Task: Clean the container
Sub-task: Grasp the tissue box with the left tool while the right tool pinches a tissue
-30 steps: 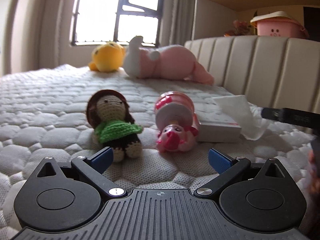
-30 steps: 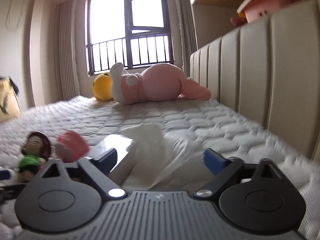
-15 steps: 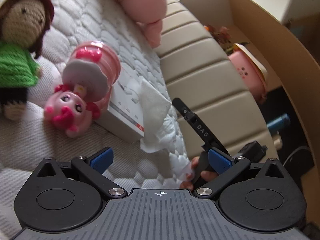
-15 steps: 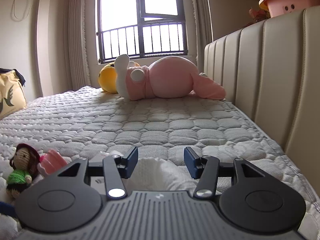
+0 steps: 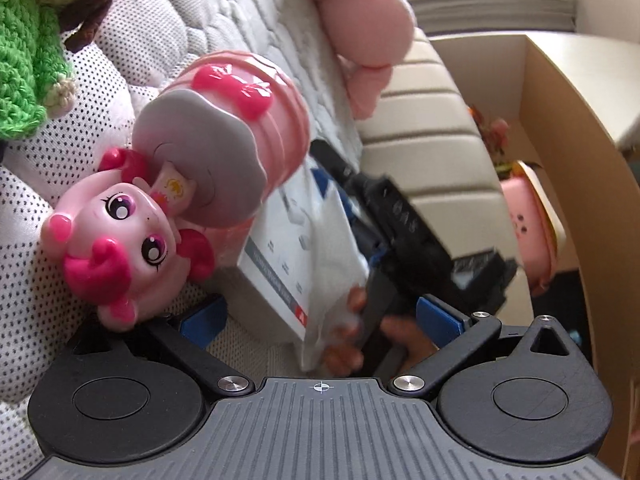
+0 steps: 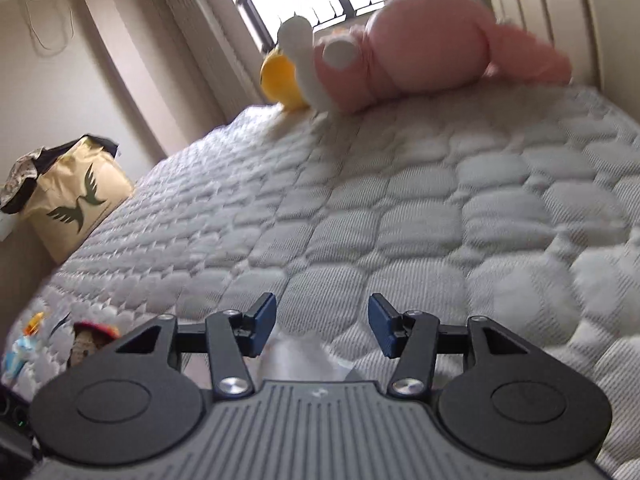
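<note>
A pink pig-girl container point(image 5: 224, 132) lies on its side on the quilted mattress point(image 6: 400, 200), its figurine lid point(image 5: 120, 236) towards me. My left gripper point(image 5: 320, 316) is open, close in front of it and rolled sideways; its left pad sits just below the figurine. Behind the container are a white tissue box point(image 5: 280, 264) and a tissue point(image 5: 336, 264). My right gripper point(image 6: 322, 312) is over that box, its jaws half apart. The tissue point(image 6: 296, 356) bunches low between the finger bases, while mattress shows between the pads. A hand point(image 5: 352, 336) holds the right gripper point(image 5: 400, 232).
A crocheted doll in green point(image 5: 24, 60) lies left of the container. A big pink plush point(image 6: 420, 52) and a yellow plush point(image 6: 280, 80) lie by the window. The padded headboard point(image 5: 420, 160) runs along the right. A tan bag point(image 6: 76, 200) stands beyond the bed's left edge.
My left gripper has rolled sideways and moved in close to the pink container. My right gripper narrowed its jaws over the tissue a second ago, has held that width since, and now tilts upward.
</note>
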Tool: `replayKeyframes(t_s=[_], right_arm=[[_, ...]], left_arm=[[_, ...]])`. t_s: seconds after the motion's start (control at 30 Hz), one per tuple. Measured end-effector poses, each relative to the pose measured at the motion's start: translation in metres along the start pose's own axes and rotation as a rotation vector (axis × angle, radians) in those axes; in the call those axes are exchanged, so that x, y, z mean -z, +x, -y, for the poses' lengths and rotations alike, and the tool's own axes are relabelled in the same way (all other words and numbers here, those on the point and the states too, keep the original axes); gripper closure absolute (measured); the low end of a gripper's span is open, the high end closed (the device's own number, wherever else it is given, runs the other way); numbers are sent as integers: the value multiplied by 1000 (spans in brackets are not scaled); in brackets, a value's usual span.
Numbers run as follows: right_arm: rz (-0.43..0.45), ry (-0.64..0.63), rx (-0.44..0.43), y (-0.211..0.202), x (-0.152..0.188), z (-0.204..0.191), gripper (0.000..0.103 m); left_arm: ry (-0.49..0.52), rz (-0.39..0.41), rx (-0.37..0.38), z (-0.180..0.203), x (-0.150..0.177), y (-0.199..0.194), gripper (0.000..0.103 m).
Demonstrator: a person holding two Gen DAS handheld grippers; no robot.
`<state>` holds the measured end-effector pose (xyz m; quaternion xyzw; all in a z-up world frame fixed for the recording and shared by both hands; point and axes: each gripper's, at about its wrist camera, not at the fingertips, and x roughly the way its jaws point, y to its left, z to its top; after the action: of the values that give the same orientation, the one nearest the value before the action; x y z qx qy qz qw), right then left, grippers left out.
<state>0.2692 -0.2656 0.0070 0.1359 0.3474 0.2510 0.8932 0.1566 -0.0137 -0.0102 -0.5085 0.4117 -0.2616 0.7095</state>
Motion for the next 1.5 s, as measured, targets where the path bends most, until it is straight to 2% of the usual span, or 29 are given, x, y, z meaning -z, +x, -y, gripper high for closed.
replayKeyframes(t_s=[0.07,0.2,0.27,0.33,0.4,0.5,0.57,0.63,0.73,0.83,0.87,0.93,1.03,1.13,1.17,1.23,1.27,1.33,1.37,1.43,1.5], right_arm=[[9,5,11,-4,8,0,41],[-4,38,25,-17,15,6,41],[-26,46,9,-18,16,8,41],[-28,36,16,-17,16,6,41],[-29,21,29,-14,14,3,41],[-34,-4,44,-12,12,-2,41],[-35,-1,36,-14,12,-1,40],[-28,57,7,-15,14,8,40],[-30,156,-70,-17,18,25,43],[-50,187,-110,-23,24,27,44],[-54,182,-119,-26,27,24,44],[-60,171,-137,-33,34,18,44],[-84,157,-197,-46,50,6,44],[-108,119,-236,-59,66,-10,44],[-105,99,-229,-65,70,-16,44],[-19,42,-148,-88,74,-26,40],[52,10,-95,-103,75,-30,29],[215,-75,47,-138,78,-38,12],[281,-122,116,-153,81,-41,9],[301,-226,231,-163,87,-48,9],[233,-293,282,-158,94,-51,10]], left_arm=[[7,3,-12,-2,-9,5,0],[74,-8,5,1,-9,3,0],[44,-28,9,-3,-9,-2,1],[-18,-46,-34,-5,-5,-8,4],[-44,-29,-118,0,-5,-10,5],[-101,-68,-219,5,-19,8,4],[-139,-90,-255,9,-33,22,3],[-159,-95,-283,12,-40,31,2],[-52,-58,-238,17,-33,30,2],[46,-23,-134,14,-21,16,4],[82,-12,-96,13,-17,8,6],[170,10,-61,13,-8,-9,18],[323,22,-62,16,8,-35,26],[424,57,-110,11,18,-51,32],[448,66,-123,8,20,-54,43],[482,71,-117,2,21,-56,44],[509,80,-111,3,23,-56,44],[604,108,-115,7,30,-54,44],[648,118,-120,12,33,-52,44],[743,132,-138,23,41,-54,44],[792,150,-129,28,43,-59,46]])
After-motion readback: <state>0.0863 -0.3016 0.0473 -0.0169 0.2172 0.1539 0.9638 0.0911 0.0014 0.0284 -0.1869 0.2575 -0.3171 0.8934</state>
